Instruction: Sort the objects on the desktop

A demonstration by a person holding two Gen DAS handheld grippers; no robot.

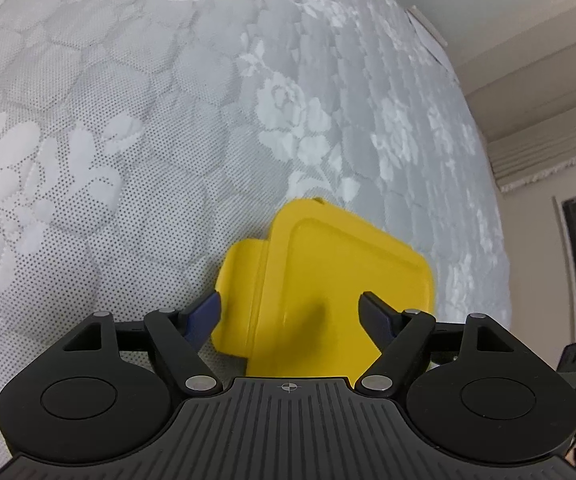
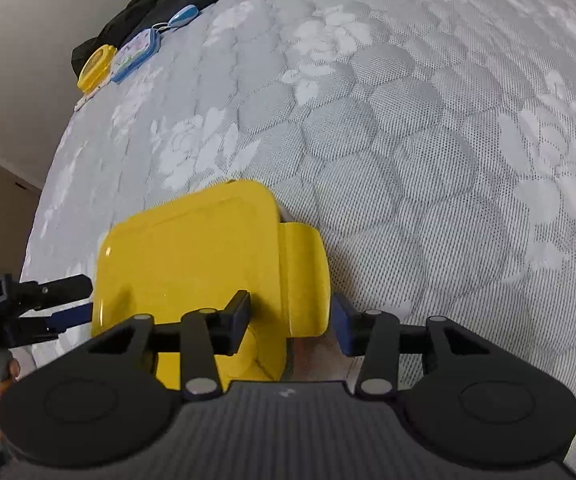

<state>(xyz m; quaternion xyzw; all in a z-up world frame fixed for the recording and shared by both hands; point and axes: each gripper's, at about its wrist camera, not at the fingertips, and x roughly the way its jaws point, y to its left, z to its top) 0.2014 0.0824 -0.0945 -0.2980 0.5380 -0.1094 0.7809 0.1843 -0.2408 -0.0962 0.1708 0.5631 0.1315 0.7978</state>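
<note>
Yellow rounded plastic box (image 1: 340, 280) lies on the quilted grey mattress (image 1: 128, 120) between our half-open hand-held grippers, left (image 1: 292, 312) and right (image 2: 292, 316), each straddling one latch end unclamped.

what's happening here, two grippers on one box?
Yes. A person holds both handheld grippers over a yellow plastic lidded box lying on a grey quilted floral mattress. The right gripper straddles the box's side latch flap; whether its pads press on it is unclear. The left gripper hovers above the lid, its pads clear of it. A small yellow case and a blue case lie at the far edge, untouched.
</note>
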